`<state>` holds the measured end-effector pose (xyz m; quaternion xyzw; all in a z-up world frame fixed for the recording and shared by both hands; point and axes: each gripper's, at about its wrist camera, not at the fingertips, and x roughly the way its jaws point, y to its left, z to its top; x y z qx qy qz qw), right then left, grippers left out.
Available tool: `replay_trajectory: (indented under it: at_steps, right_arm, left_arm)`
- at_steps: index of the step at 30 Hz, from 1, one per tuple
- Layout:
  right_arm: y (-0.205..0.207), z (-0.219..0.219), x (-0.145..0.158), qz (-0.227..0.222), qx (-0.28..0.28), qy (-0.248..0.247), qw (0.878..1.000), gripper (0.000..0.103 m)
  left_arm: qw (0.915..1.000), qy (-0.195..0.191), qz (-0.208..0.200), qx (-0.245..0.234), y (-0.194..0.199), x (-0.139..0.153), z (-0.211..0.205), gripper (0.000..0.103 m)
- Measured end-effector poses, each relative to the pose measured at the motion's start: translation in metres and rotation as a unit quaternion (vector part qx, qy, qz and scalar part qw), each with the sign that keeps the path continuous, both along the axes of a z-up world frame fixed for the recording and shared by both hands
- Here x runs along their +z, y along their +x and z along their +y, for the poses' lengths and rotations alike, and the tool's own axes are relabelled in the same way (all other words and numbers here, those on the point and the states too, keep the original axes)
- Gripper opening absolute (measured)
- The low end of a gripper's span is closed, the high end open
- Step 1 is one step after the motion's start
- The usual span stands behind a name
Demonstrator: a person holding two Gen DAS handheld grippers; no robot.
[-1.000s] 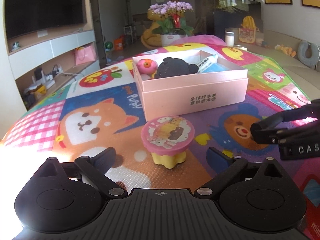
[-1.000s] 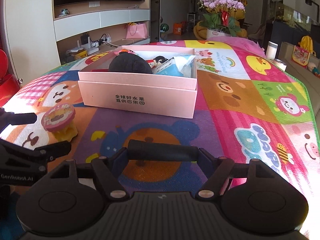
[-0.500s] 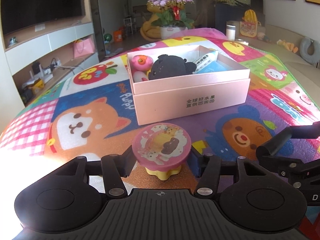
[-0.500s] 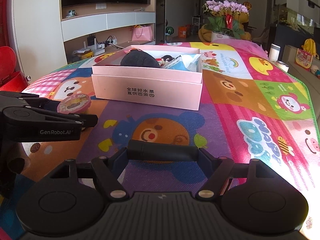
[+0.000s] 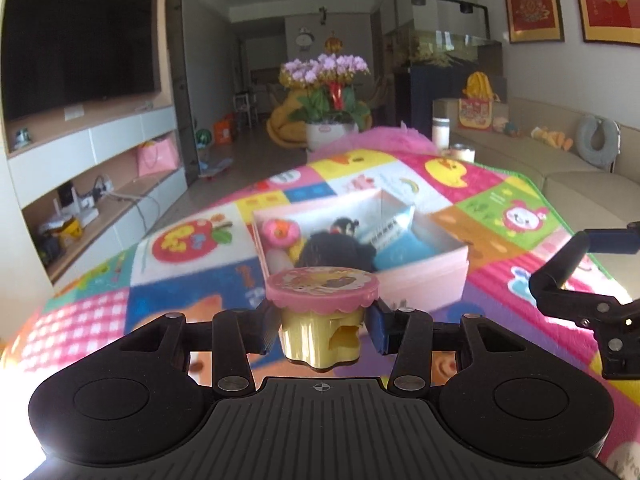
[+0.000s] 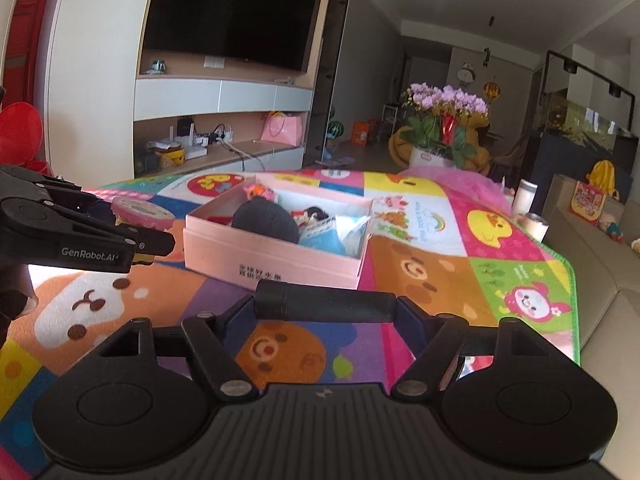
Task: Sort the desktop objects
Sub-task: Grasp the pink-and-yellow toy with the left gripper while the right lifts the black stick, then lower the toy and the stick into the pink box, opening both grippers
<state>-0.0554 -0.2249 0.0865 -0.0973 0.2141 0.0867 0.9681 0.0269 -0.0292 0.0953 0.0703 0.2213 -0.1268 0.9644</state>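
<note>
A living room with a dark television (image 6: 236, 12) and potted orchids (image 5: 326, 92). A bright cartoon play mat (image 6: 420, 272) covers the counter, carrying an open pink box (image 6: 276, 256) of toys. The left gripper (image 5: 322, 330), jaws closing, pinches a pink-lidded yellow toy (image 5: 322, 312) lifted before the box. The right gripper (image 6: 326, 306) clamps a black cylinder (image 6: 326, 306) endwise.

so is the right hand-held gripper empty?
No, the right hand-held gripper has a black cylinder clamped crosswise between its fingers, above the play mat.
</note>
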Motion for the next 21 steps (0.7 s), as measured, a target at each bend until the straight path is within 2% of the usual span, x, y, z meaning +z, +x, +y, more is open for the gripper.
replay_trajectory:
  at_steps: [5, 7, 8, 10, 12, 14, 17, 21]
  right_arm:
    - [0.011, 0.005, 0.025, -0.041, 0.003, -0.01, 0.999, 0.075]
    - [0.019, 0.012, 0.029, -0.048, 0.006, -0.023, 0.999, 0.075]
    - [0.023, 0.015, 0.028, -0.048, 0.007, -0.027, 0.998, 0.075]
    - [0.03, 0.019, 0.026, -0.041, 0.008, -0.032, 0.999, 0.075]
    - [0.035, 0.019, 0.023, -0.032, 0.008, -0.029, 0.999, 0.075]
    - [0.037, 0.015, 0.02, -0.028, 0.007, -0.026, 0.999, 0.075]
    - [0.045, 0.012, 0.021, -0.022, 0.002, -0.015, 1.0, 0.075]
    - [0.059, 0.015, 0.038, -0.034, -0.003, 0.003, 0.999, 0.075]
  left_arm:
    - [0.9965, -0.041, -0.072, -0.014, 0.05, 0.052, -0.012, 0.05]
    - [0.9938, -0.055, -0.094, -0.023, 0.079, 0.072, -0.02, 0.07]
    - [0.9936, -0.053, -0.099, -0.017, 0.088, 0.077, -0.021, 0.086]
    - [0.9934, -0.053, -0.102, -0.002, 0.093, 0.079, -0.017, 0.09]
    - [0.9937, -0.06, -0.095, 0.002, 0.084, 0.07, -0.004, 0.097]
    - [0.9945, -0.057, -0.085, 0.022, 0.07, 0.055, 0.009, 0.097]
    - [0.9976, -0.027, -0.039, 0.051, 0.052, 0.019, 0.023, 0.099]
    - [0.9976, -0.032, 0.025, 0.056, 0.038, -0.024, 0.042, 0.1]
